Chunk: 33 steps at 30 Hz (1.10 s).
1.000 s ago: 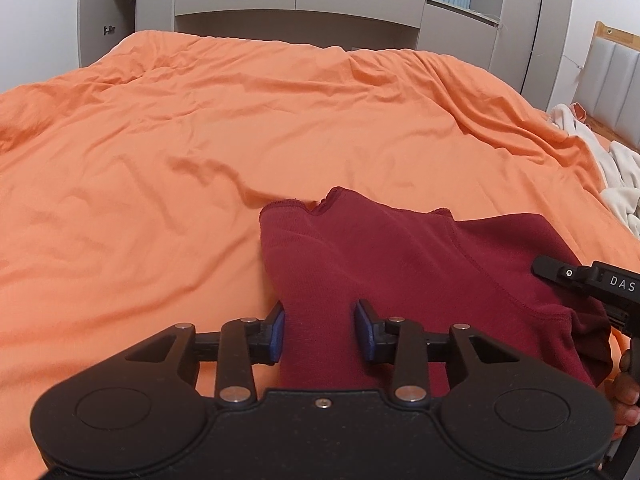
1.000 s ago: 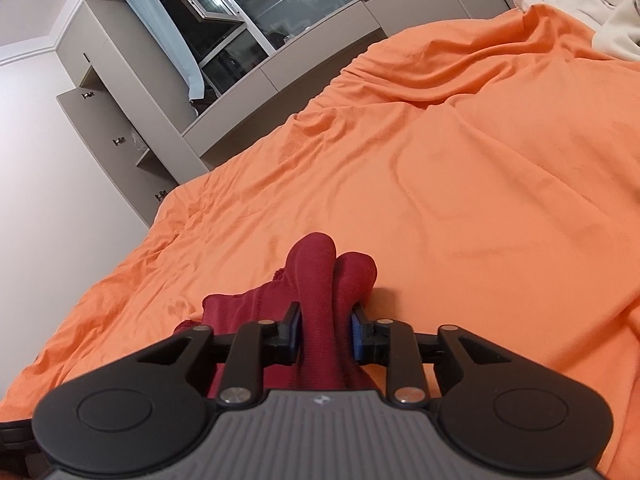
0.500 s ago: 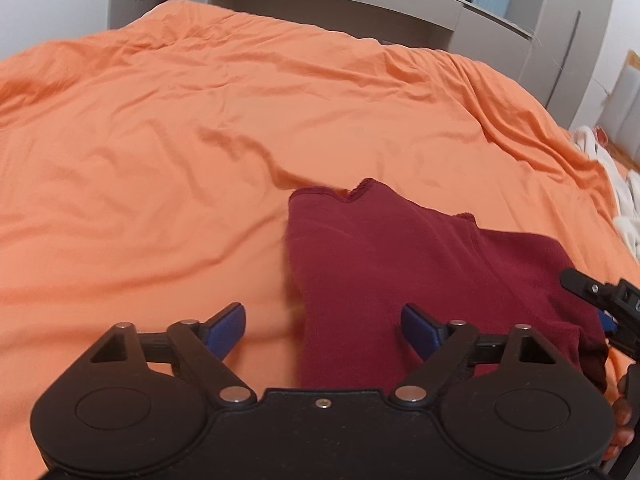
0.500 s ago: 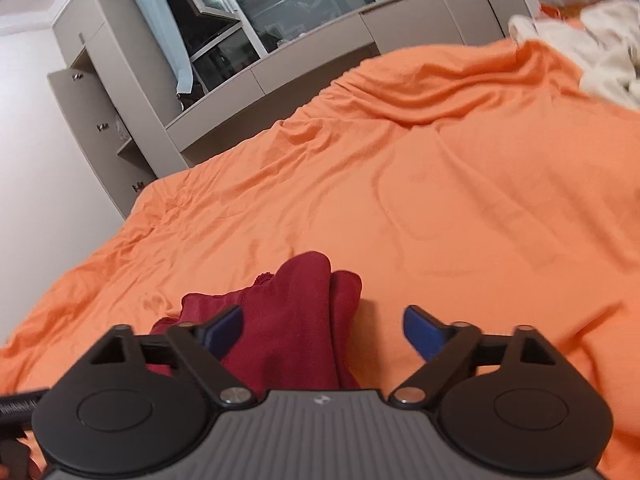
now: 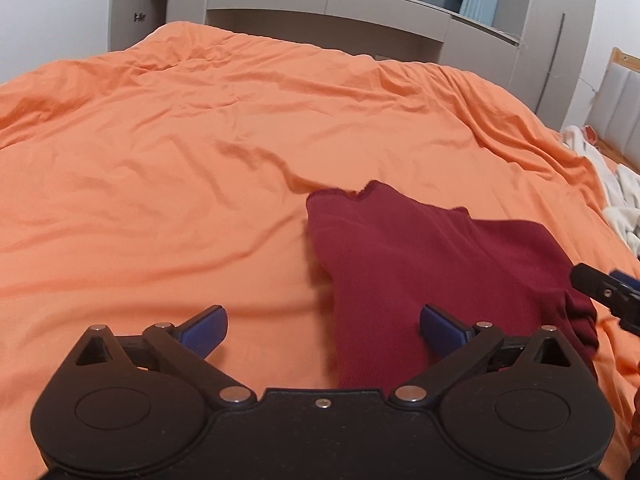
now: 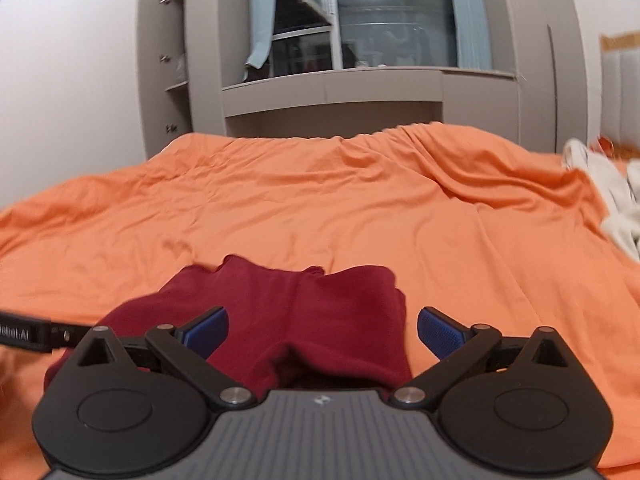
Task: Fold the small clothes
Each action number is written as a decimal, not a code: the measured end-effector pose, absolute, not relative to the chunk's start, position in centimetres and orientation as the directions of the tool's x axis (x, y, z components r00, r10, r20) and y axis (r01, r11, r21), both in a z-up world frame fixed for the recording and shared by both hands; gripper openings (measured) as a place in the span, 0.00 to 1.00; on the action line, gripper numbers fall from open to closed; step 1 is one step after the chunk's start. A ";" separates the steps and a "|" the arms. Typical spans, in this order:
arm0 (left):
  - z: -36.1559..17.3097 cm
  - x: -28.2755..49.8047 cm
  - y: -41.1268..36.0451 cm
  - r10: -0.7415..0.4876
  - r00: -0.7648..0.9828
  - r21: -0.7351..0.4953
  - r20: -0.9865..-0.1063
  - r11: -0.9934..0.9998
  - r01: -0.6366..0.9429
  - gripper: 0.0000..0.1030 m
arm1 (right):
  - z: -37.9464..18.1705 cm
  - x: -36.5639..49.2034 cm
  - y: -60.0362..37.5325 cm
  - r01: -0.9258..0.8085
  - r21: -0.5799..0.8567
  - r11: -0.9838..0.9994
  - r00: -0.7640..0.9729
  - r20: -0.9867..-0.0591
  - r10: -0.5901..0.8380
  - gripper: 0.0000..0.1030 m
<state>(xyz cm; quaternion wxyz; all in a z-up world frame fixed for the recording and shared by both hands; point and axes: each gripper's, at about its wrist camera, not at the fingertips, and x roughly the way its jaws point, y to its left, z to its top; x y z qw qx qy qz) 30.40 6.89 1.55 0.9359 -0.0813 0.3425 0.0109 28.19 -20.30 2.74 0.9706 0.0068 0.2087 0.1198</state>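
Orange bedding (image 5: 200, 152) covers the whole work surface and is creased in shallow ridges. Grey built-in cabinetry (image 6: 332, 92) stands along its far edge, framing a dark window (image 6: 380, 20) with pale blue curtains. White fabric (image 6: 616, 200) lies bunched at the right edge of the bedding, well apart from the work area.

Position of the task item: the dark red garment (image 5: 420, 272) lies on the orange bedding, near the lower centre of both views. It rests in overlapping layers, with a notched hem edge at its far side. In the right wrist view the same garment (image 6: 304, 312) shows two rounded lobes at its far edge.

Left gripper (image 5: 323, 330): jaws opening, blue pads spread wide. The left pad sits over bare bedding; the right pad overlaps the garment in the view. The cloth between them is not gripped.

Right gripper (image 6: 323, 330): jaws opening, blue pads spread wide. The garment lies between and below the pads and is not pinched. Part of this gripper also appears at the right edge of the left wrist view, beside the garment's right end.
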 end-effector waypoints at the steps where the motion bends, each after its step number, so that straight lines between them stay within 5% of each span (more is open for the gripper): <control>1: 1.6 30.1 7.0 -0.038 0.769 -0.146 -0.639 0.987 -0.072 0.99 | 2.7 27.7 -19.8 -0.239 0.048 0.970 0.881 -0.409 0.237 1.00; 11: 1.8 27.3 6.9 -0.038 0.794 -0.090 -0.607 0.996 -0.021 0.99 | 0.1 24.8 -16.4 -0.216 -0.224 0.950 0.872 -0.482 0.085 1.00; 33: 0.2 25.3 5.6 0.008 0.814 0.027 -0.581 1.000 0.010 0.99 | -0.7 22.7 -20.0 -0.146 -0.162 0.976 0.895 -0.443 0.060 1.00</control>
